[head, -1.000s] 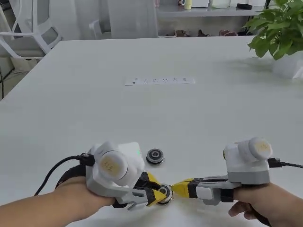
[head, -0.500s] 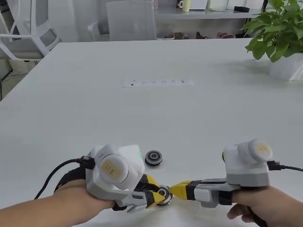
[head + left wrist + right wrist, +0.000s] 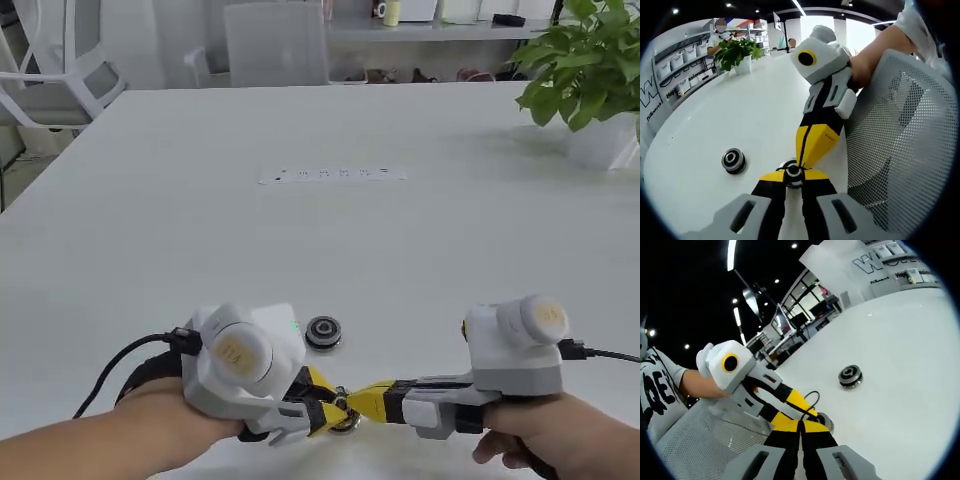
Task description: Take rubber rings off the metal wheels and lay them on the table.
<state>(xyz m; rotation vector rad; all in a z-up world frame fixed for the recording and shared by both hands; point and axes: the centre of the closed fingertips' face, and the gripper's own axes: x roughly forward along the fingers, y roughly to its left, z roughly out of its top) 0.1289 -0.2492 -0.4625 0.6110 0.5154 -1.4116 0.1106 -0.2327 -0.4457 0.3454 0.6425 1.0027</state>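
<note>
My left gripper [image 3: 335, 410] is clamped on a small silver metal wheel [image 3: 793, 172] just above the white table [image 3: 400, 250]. My right gripper [image 3: 800, 426] has its yellow jaws pressed together, tips touching that wheel's rim. A second black-ringed metal wheel [image 3: 323, 332] lies flat just beyond them.

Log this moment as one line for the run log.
left gripper: shut on wheel | right gripper: jaws together, tips at that wheel | second wheel: on table, untouched
</note>
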